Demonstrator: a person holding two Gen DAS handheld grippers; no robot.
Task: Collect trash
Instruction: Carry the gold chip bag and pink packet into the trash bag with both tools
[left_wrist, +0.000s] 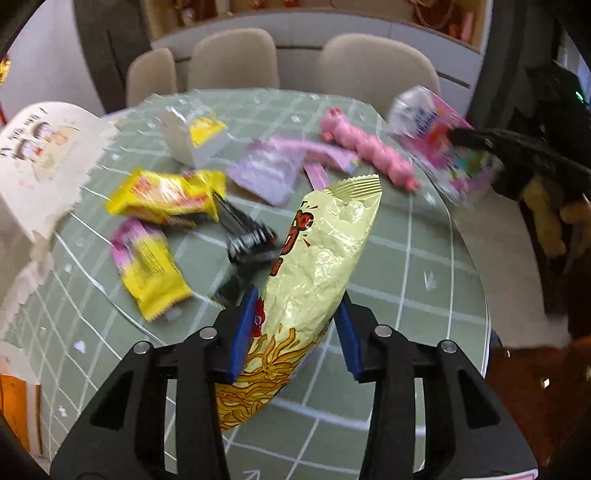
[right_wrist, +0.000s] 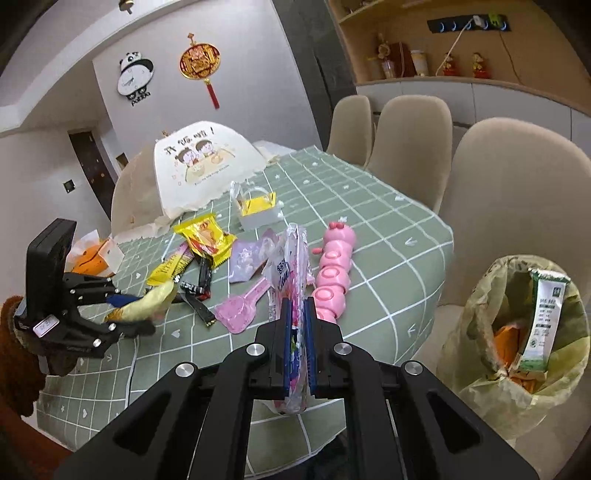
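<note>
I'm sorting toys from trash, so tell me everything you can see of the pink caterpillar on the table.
The pink caterpillar looks like a glossy plastic toy: a row of rounded segments with ring marks on top, and a head with small darker pink feelers at the far end. It lies flat on the green checked tablecloth, lengthwise away from the right gripper, near the table's right edge. No gripper holds it. A pink scoop lies to its left, apart.
</note>
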